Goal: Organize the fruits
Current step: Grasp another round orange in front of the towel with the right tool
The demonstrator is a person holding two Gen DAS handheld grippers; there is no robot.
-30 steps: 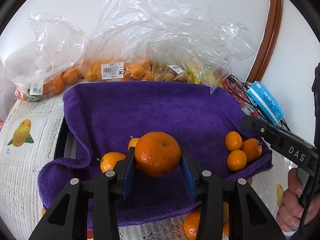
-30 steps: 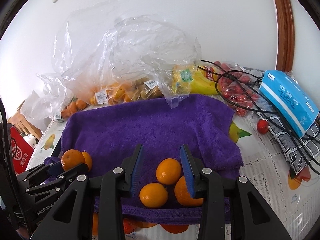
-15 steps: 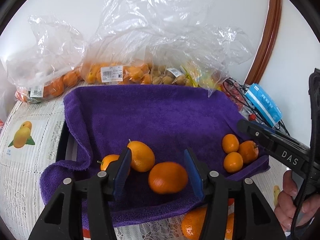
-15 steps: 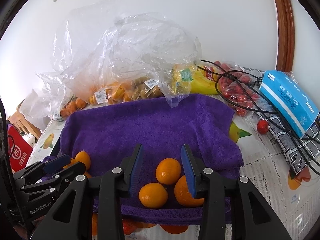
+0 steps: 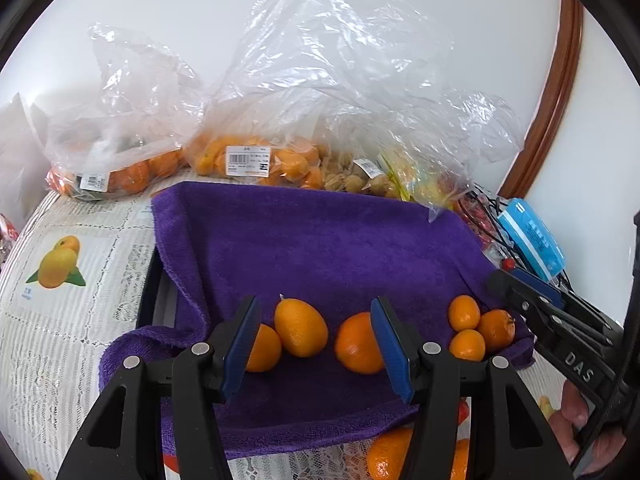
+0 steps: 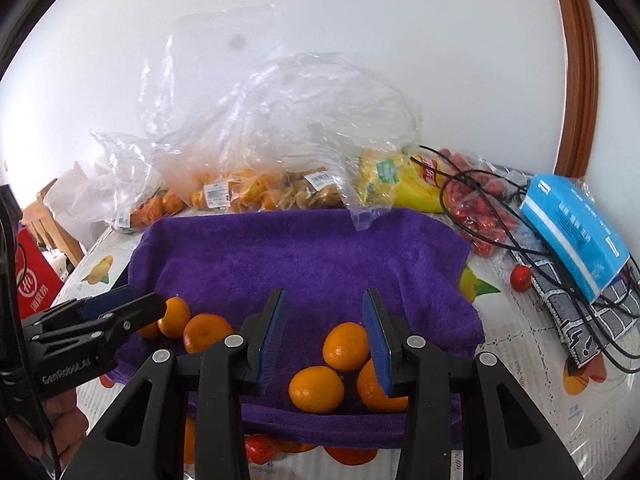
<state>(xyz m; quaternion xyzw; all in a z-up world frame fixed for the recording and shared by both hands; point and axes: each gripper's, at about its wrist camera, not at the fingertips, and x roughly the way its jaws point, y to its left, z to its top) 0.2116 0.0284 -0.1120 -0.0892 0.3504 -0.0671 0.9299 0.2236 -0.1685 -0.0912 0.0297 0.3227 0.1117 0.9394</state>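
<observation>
A purple towel (image 5: 320, 240) lies over a tray. In the left wrist view my left gripper (image 5: 316, 336) is open and empty above the towel's front. An orange (image 5: 356, 344) rests on the towel just inside its right finger, and two smaller oranges (image 5: 300, 332) lie by its left finger. Three small oranges (image 5: 476, 328) sit at the towel's front right. In the right wrist view my right gripper (image 6: 326, 336) is open and empty over those three oranges (image 6: 344, 346). The left gripper (image 6: 120, 312) shows at the left there.
Clear plastic bags of oranges (image 5: 248, 160) and other fruit stand behind the towel against the wall. A blue packet (image 6: 576, 228), black cables (image 6: 500, 216) and red fruit (image 6: 476, 216) lie at the right. More oranges (image 5: 392, 456) lie on the lace tablecloth (image 5: 60, 320) in front of the towel.
My left gripper opened and let go of the large orange, which now rests on the towel. The gripper drew back and up. The right gripper stayed nearly still.
</observation>
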